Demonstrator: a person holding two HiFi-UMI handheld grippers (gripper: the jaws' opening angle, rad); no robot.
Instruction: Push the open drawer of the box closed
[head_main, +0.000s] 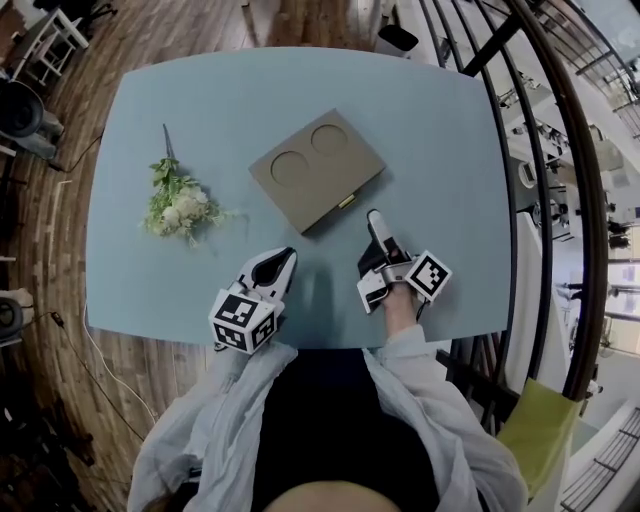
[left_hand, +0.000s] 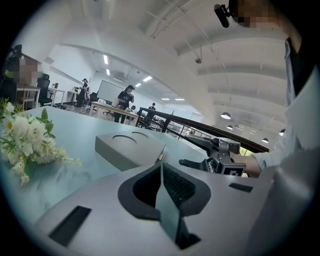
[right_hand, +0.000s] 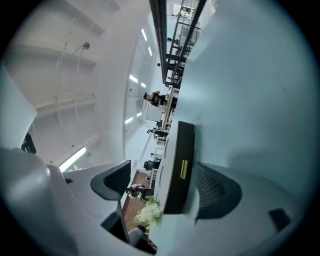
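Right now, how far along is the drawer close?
Done, it looks: the drawer front and its gold handle sit flush with the box. In hand: nothing. The right gripper hangs open just off the handle side and appears not to touch it; the left gripper is shut and empty. Left: nothing obvious beyond pulling back.

Pale blue table (head_main: 450, 130); wood plank floor (head_main: 60, 330) left of table; dark curved railing (head_main: 565, 200) right of table; ceiling strip lights (left_hand: 106, 59) above; possibly desks (left_hand: 107, 106) beyond table.
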